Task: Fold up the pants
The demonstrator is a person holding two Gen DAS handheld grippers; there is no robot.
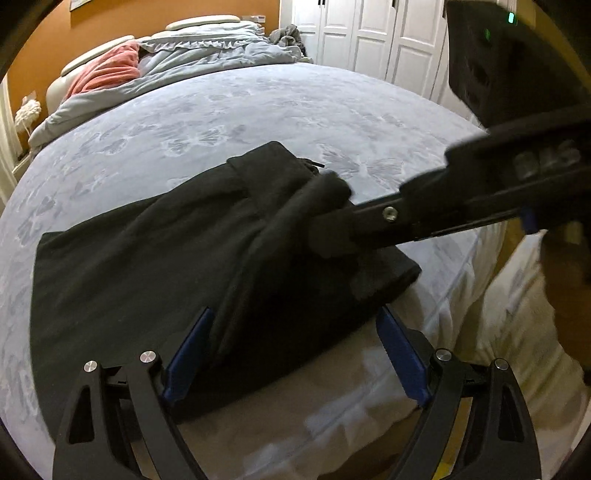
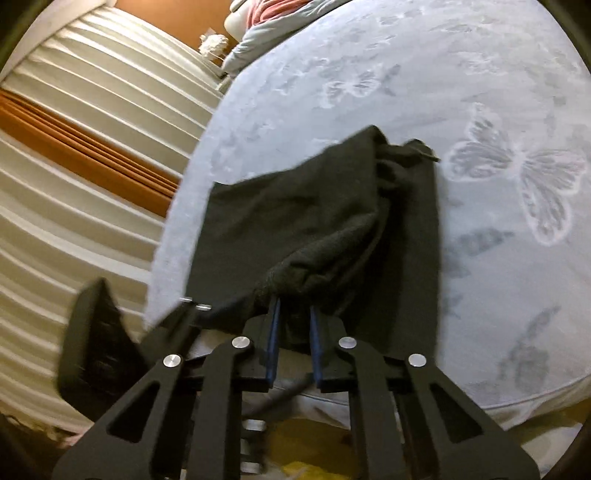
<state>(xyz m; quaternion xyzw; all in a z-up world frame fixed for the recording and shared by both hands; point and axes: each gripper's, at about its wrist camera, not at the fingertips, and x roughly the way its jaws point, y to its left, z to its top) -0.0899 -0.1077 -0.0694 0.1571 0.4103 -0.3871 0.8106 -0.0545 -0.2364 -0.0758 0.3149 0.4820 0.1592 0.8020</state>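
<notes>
Black pants (image 1: 147, 258) lie partly folded on a grey-blue bed sheet (image 1: 258, 107) near the bed's near edge. My left gripper (image 1: 295, 321) is open, its blue-padded fingers standing wide on either side of the pants' near edge. My right gripper (image 2: 295, 314) is shut on a bunched fold of the pants (image 2: 314, 221) and holds it lifted above the flat layer. In the left wrist view the right gripper (image 1: 332, 229) reaches in from the right, its tips buried in the cloth.
A rumpled grey duvet (image 1: 207, 55) and a pink blanket (image 1: 107, 74) lie at the head of the bed. White wardrobe doors (image 1: 376, 33) stand behind. A cream and orange curtain (image 2: 74, 147) hangs left of the bed.
</notes>
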